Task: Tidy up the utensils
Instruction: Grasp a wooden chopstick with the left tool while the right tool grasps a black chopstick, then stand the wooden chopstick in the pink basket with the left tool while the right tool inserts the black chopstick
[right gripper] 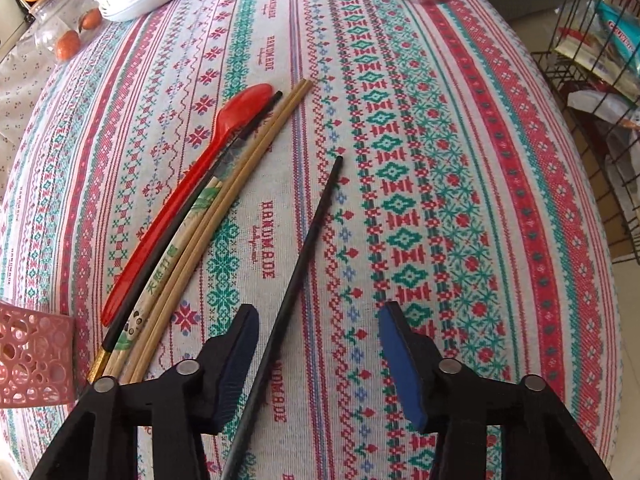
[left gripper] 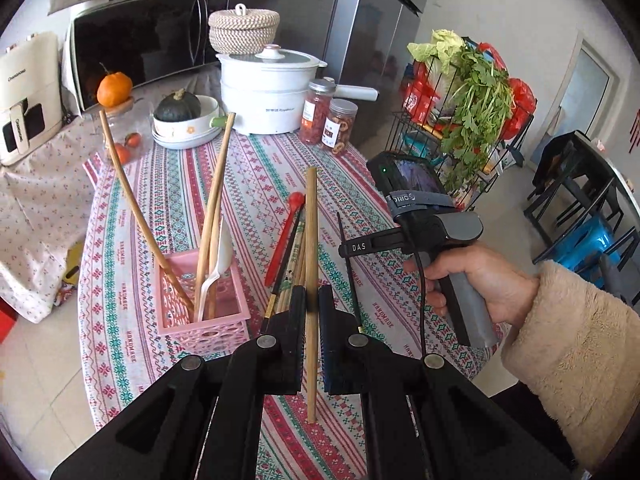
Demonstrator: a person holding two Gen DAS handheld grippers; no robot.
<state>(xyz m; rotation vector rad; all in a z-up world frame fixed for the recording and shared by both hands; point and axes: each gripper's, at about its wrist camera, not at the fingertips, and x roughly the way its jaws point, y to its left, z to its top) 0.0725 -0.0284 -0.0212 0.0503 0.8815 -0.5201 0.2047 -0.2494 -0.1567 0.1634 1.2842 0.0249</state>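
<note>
Three chopsticks [left gripper: 212,200], white spoon [left gripper: 218,264], in pink basket [left gripper: 200,320]

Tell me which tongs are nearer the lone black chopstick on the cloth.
Right. The right tongs straddle the black chopstick, pads not yet touching it. The left tongs are shut on a wooden chopstick beside it.

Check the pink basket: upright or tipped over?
Upright. The pink basket stands open side up on the tablecloth, with wooden chopsticks and a white spoon leaning inside.

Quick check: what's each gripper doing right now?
Left gripper: shut on a wooden chopstick.
Right gripper: open, a black chopstick between its fingers, not gripped.
</note>
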